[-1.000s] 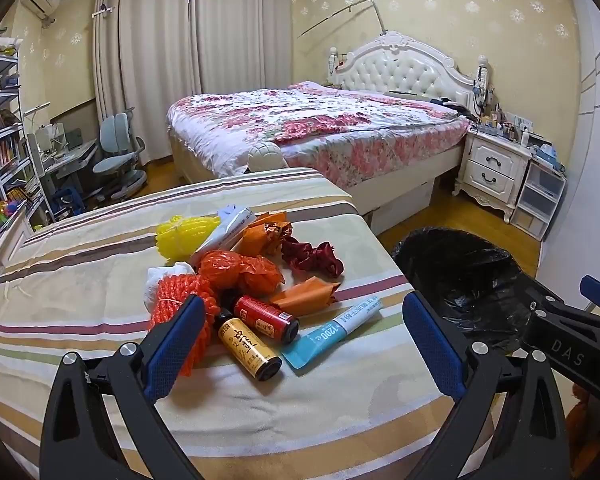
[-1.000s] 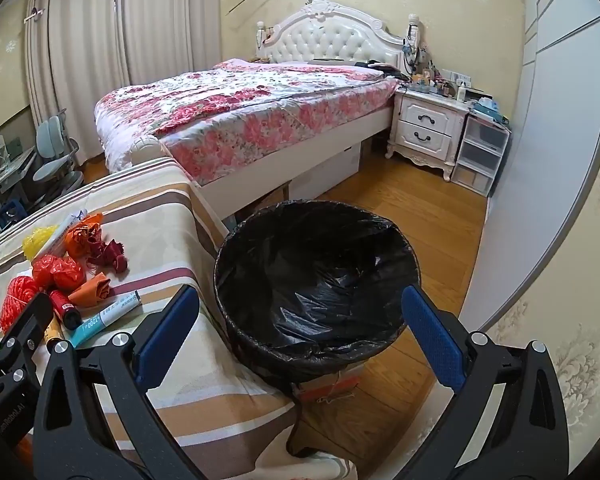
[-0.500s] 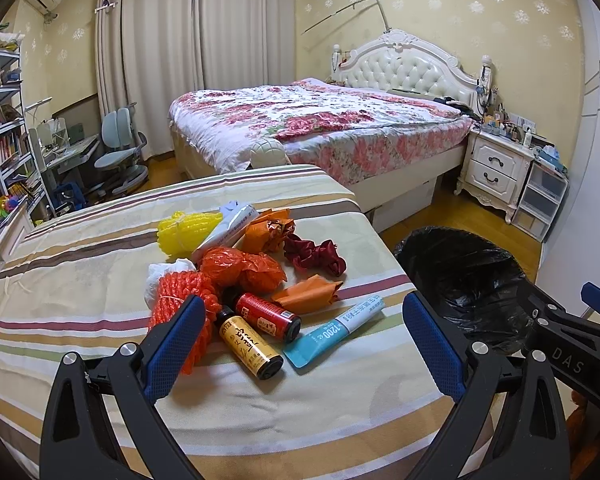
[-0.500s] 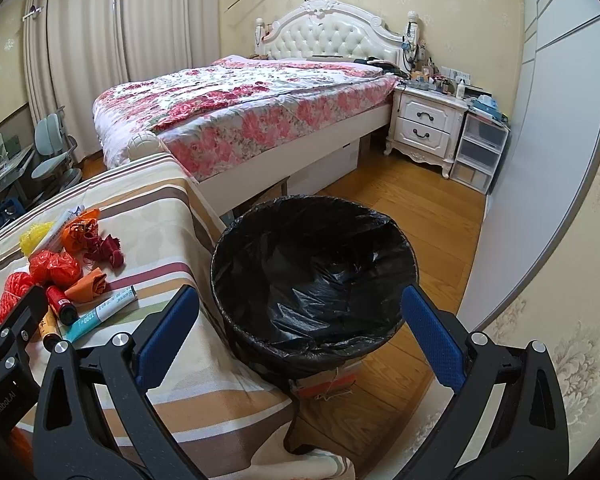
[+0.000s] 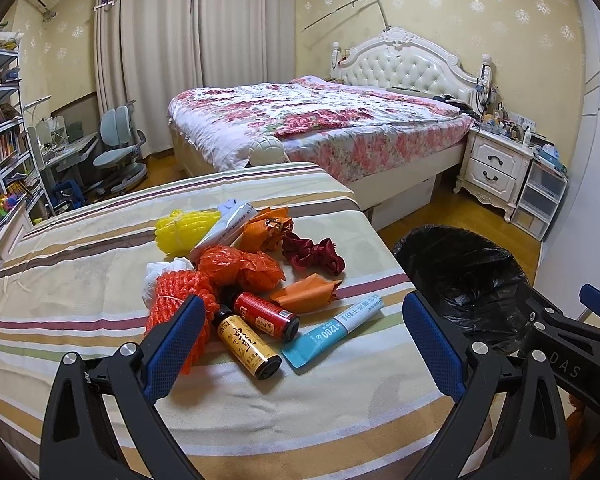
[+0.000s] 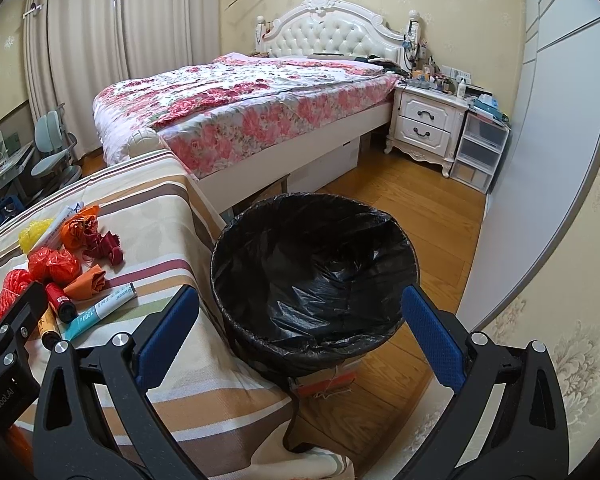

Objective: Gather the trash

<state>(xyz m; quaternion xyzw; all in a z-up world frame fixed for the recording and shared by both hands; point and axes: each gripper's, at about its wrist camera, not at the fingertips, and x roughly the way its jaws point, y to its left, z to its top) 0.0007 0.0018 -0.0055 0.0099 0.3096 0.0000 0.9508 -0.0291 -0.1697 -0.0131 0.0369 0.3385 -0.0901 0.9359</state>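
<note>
A heap of trash, crumpled orange plastic bags [image 5: 242, 266], a red-labelled bottle [image 5: 266, 316], a yellow-labelled bottle [image 5: 248, 346] and a flat blue-and-white tube [image 5: 332, 330], lies on the striped cloth-covered counter [image 5: 80, 280]. The black-lined round bin [image 6: 314, 276] stands just beside its edge. The left hand-held gripper [image 5: 304, 344] and the right hand-held gripper [image 6: 300, 340] are both spread wide, holding nothing. The round bottles could roll when nudged, and light bags might snag neighbours and drag them off the counter.
</note>
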